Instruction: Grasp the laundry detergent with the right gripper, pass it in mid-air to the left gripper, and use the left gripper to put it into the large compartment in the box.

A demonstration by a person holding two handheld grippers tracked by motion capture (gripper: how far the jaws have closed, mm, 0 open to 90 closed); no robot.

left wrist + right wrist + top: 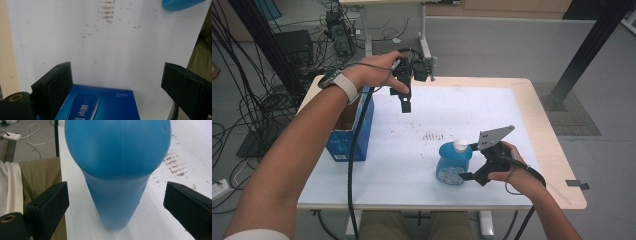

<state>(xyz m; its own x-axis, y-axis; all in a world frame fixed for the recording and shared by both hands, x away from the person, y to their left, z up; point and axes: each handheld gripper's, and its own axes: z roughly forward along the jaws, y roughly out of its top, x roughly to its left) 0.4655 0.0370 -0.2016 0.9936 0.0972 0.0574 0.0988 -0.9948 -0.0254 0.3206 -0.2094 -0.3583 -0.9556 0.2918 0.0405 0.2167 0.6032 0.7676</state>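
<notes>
Blue round plastic bottle [454, 163] sits low in the frame between the right gripper [116, 202]'s wide-apart jaws, not squeezed yet. Next, I think, those jaws must close. The left gripper [406, 106] hangs released, upper middle.

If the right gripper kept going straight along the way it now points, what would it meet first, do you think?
Most likely the blue plastic bottle. In the right gripper view it stands dead ahead between the open fingers of the right gripper, with gaps on both sides. How close it is remains hard to judge.
</notes>
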